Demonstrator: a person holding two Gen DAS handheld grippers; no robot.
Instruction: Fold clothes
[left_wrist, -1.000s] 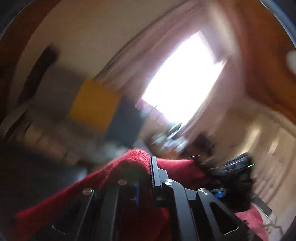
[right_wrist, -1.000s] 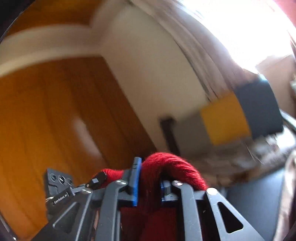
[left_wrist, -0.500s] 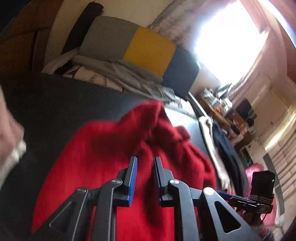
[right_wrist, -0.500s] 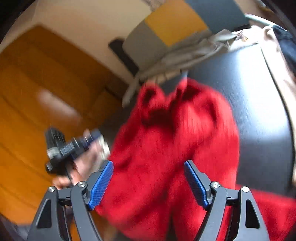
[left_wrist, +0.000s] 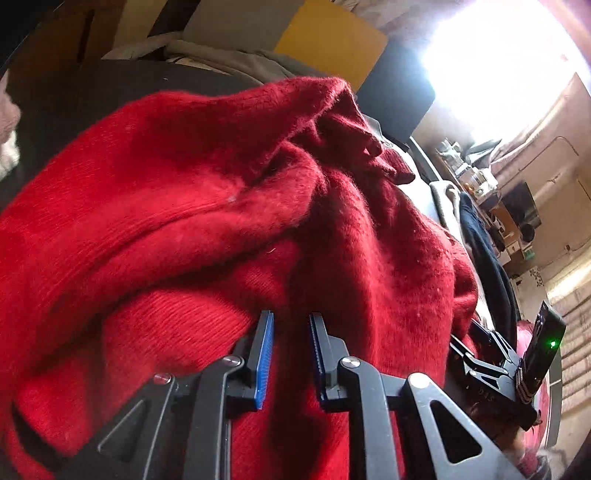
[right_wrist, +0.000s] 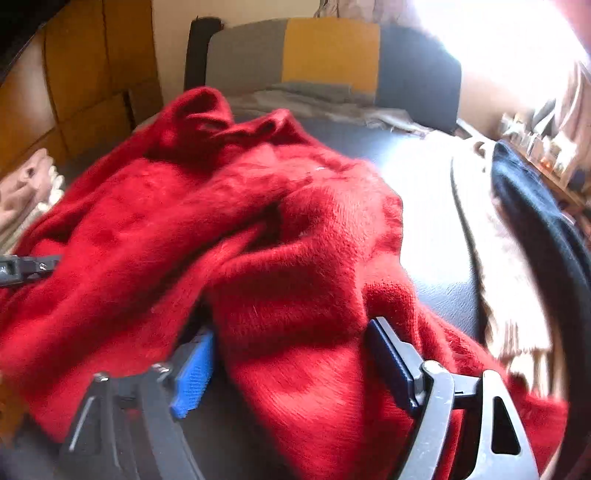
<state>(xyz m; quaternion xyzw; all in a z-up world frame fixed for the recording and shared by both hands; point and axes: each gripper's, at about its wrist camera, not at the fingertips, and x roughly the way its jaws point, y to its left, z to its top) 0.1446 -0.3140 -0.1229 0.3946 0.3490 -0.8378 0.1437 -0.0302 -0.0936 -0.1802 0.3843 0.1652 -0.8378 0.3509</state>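
Note:
A fuzzy red sweater (left_wrist: 229, 206) lies rumpled on a dark surface (left_wrist: 92, 96); it also fills the right wrist view (right_wrist: 258, 229). My left gripper (left_wrist: 290, 354) hovers just over the sweater, its blue-padded jaws a narrow gap apart with nothing clamped between them. My right gripper (right_wrist: 291, 354) is wide open, its jaws straddling a raised fold of the sweater without pinching it. The right gripper's body (left_wrist: 509, 365) shows at the lower right of the left wrist view.
A grey, yellow and dark headboard cushion (right_wrist: 328, 55) stands at the back with grey cloth (right_wrist: 314, 99) piled before it. A cream garment (right_wrist: 491, 229) and a dark navy garment (right_wrist: 546, 229) lie to the right. Wooden cupboards (right_wrist: 74, 85) are on the left.
One second ago both grippers held the sweater up, shut on it. They let it go; it now lies on the surface and both grippers have come down close over it.

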